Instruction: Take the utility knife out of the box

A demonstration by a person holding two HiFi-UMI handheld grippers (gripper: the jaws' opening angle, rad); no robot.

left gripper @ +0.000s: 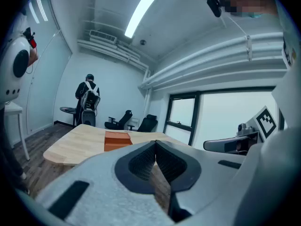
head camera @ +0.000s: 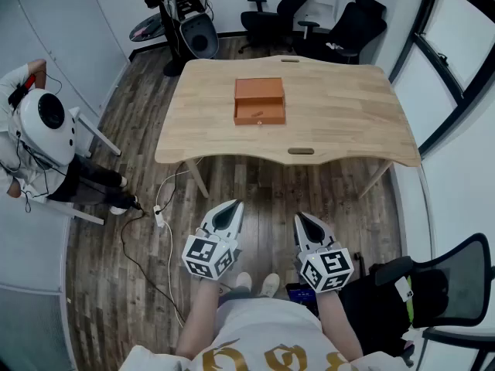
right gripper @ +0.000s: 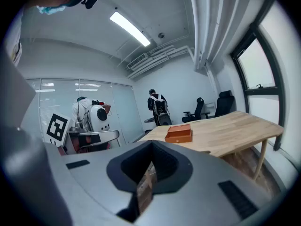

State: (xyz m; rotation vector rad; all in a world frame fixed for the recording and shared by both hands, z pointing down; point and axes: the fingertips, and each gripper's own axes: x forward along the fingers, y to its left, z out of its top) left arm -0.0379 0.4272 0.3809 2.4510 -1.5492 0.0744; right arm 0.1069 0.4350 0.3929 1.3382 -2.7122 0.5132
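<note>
Close in: left hand-held gripper [head camera: 230, 208] and right hand-held gripper [head camera: 303, 219], both closed on nothing, over the floor and well short of the surface [head camera: 348, 114]. Best to step forward, then open squarely toward the orange box [head camera: 259, 100] at mid-surface. No utility knife visible, presumably inside. Gap to the surface clear only from the head view; meeting pads only in the gripper views.

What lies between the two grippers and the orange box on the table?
Head view: only wood floor, then the near edge of the table and its bare top, separate the left gripper and right gripper from the orange box.
</note>
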